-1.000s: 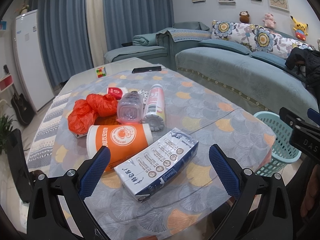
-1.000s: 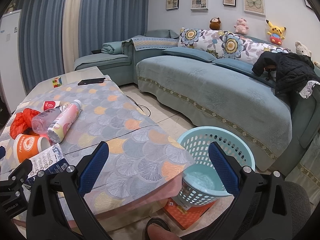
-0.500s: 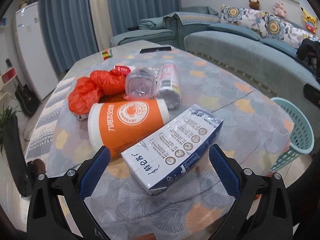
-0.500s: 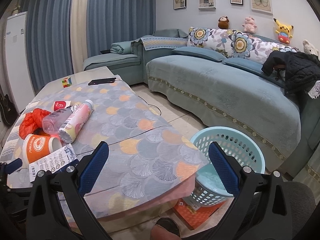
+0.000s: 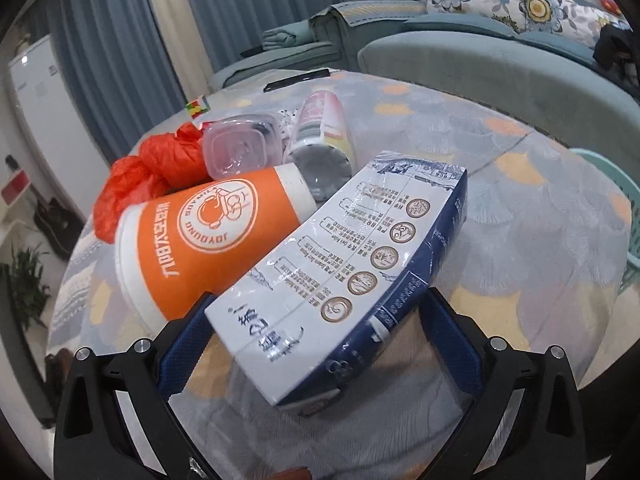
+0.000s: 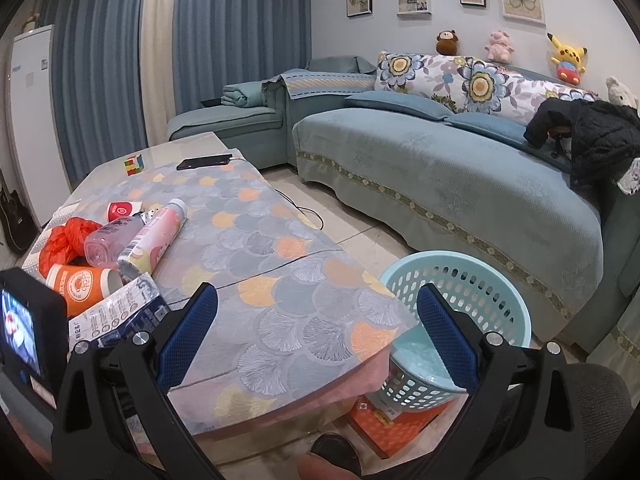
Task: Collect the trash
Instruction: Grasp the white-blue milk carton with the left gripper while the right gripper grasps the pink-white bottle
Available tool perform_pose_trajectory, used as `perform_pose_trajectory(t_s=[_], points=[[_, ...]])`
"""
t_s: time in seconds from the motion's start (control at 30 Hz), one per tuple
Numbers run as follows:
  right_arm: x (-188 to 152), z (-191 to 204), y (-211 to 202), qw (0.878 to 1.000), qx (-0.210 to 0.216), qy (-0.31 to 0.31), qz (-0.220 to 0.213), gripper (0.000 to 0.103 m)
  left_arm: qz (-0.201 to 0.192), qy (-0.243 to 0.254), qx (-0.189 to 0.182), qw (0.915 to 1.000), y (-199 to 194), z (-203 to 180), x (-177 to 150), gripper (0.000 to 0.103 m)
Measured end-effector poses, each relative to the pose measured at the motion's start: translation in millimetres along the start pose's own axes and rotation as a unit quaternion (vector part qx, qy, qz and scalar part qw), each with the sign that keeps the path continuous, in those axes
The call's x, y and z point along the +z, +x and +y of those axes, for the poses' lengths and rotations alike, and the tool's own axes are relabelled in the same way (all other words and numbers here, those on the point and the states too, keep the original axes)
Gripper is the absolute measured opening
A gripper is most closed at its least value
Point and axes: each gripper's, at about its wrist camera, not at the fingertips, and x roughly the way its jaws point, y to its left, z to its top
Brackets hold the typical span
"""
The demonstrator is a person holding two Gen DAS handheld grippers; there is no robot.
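Since the earlier frame, left gripper (image 5: 316, 336) has advanced; its wide-open jaws now flank the near end of the blue-and-white carton (image 5: 352, 264), not clamping it. Carton lies on the table (image 5: 520, 240) against the orange cup (image 5: 200, 236). Right gripper (image 6: 316, 336) hangs wide open, empty, near the basket (image 6: 480, 280).

Carton (image 5: 352, 280) lies on table (image 5: 520, 208) (cup (image 5: 200, 240) left, touching).

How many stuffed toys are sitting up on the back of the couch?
4: a brown monkey, a pink toy, a yellow one, and a white one half cut off at the right edge. More could be hidden.
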Motion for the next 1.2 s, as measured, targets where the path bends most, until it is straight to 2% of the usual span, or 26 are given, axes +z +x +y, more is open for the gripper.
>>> perform_pose_trajectory(t_s=[0.1,0.17,0.27,0.4,0.53,0.7,0.8,0.97,1.03,1.2], points=[[-1,1,1,1.0,-0.003,-0.003,0.001,0.095,0.011,-0.006,-0.012,0.9998,0,4,4,0.096],[-2,2,2,1.0,-0.005,-0.005,0.002,0.095,0.02,-0.018,-0.035,0.999,0,9,4,0.093],[-1,3,3,1.0,-0.004,-0.009,0.002,0.095,0.032,-0.044,-0.081,0.9952,0,14,2,0.079],[3,10,5,1.0,0.003,-0.016,-0.003,0.095,0.027,-0.045,-0.096,0.994,-5,12,-4,0.068],[14,26,6,0.998,0.031,-0.05,-0.029,0.095,0.019,-0.07,-0.127,0.9893,-18,18,-8,0.065],[31,47,14,0.994,0.066,-0.087,-0.03,0.095,-0.017,-0.1,-0.145,0.9841,-43,35,-3,0.064],[49,57,25,0.994,0.077,-0.079,-0.028,0.095,-0.044,-0.117,-0.146,0.9814,-61,47,3,0.063],[70,81,53,0.993,0.1,-0.065,-0.013,0.095,-0.103,-0.148,-0.114,0.977,-91,81,18,0.057],[72,91,69,0.992,0.117,-0.053,0.005,0.095,-0.114,-0.169,-0.102,0.9737,-99,98,23,0.056],[63,124,107,0.986,0.155,-0.033,0.047,0.095,-0.111,-0.223,-0.086,0.9646,-97,138,26,0.056]])
